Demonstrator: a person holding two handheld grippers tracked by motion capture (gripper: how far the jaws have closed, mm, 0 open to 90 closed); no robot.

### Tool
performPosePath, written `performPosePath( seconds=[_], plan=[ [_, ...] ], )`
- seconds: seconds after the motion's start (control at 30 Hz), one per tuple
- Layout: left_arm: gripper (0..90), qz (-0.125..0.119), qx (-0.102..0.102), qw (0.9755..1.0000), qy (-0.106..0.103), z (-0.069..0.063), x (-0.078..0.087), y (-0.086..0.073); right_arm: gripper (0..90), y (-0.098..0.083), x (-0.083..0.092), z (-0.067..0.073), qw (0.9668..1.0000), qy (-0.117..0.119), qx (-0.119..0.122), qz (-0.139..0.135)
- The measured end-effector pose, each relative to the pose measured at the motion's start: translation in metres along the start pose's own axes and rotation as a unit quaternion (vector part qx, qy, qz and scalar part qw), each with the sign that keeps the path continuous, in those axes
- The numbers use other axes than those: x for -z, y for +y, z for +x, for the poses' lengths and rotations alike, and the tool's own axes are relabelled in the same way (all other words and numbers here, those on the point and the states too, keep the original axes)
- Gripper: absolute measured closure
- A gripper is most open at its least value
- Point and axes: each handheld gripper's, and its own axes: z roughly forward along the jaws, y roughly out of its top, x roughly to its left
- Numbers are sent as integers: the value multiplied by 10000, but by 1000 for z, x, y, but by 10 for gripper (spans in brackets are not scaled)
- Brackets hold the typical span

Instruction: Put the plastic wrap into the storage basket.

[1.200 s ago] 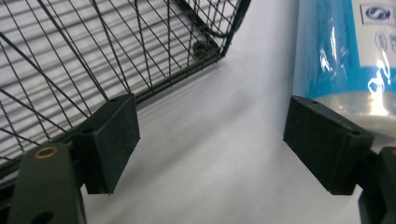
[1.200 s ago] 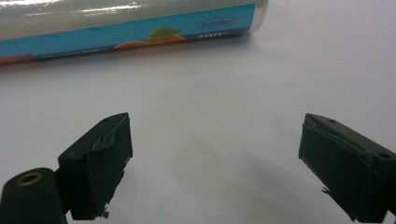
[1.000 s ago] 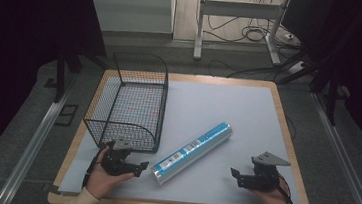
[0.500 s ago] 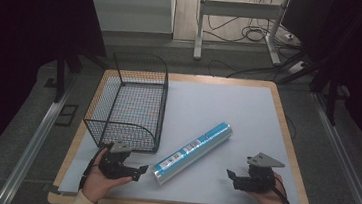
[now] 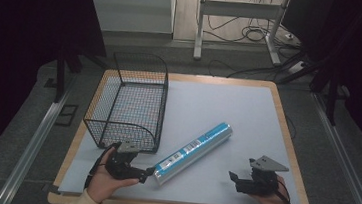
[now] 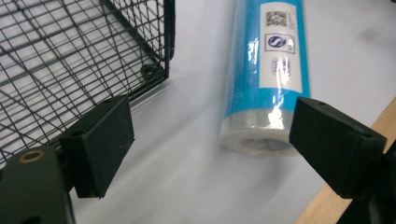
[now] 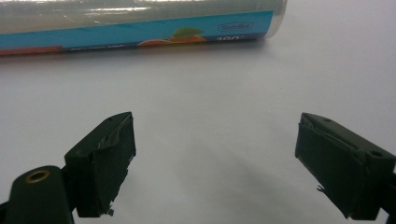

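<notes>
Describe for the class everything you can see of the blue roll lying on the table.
The roll is a long cylinder wrapped in glossy clear film, with a blue printed band, a white label bearing a code square and logos, and pale, whitish ends. It lies flat on the grey table top, set diagonally, its near end beside the wire basket but apart from it. The left claw, open, sits by that near end; whether it touches is unclear.

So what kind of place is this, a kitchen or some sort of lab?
Probably a lab or recording setup, not a kitchen: a table with a pale mat and wooden edge, dark curtains at the sides, and loose cables on the floor behind a metal stand.
</notes>
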Motion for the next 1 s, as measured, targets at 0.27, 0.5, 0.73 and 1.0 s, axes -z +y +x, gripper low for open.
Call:
performPosePath(
  seconds=[0.27,0.5,0.73,1.0],
  plan=[
    [147,43,-41,10000,10,-5,-2,9,125,0,-3,1,10000,46,41,31],
    [150,119,-229,9997,-1,-16,-3,17,127,0,-3,0,10000,21,45,49],
    [151,105,-221,9997,18,-27,-8,31,126,-1,-2,2,10000,31,17,53],
    [150,124,-300,9995,-34,-32,-12,45,127,0,-2,4,10000,27,26,15]
  ],
)
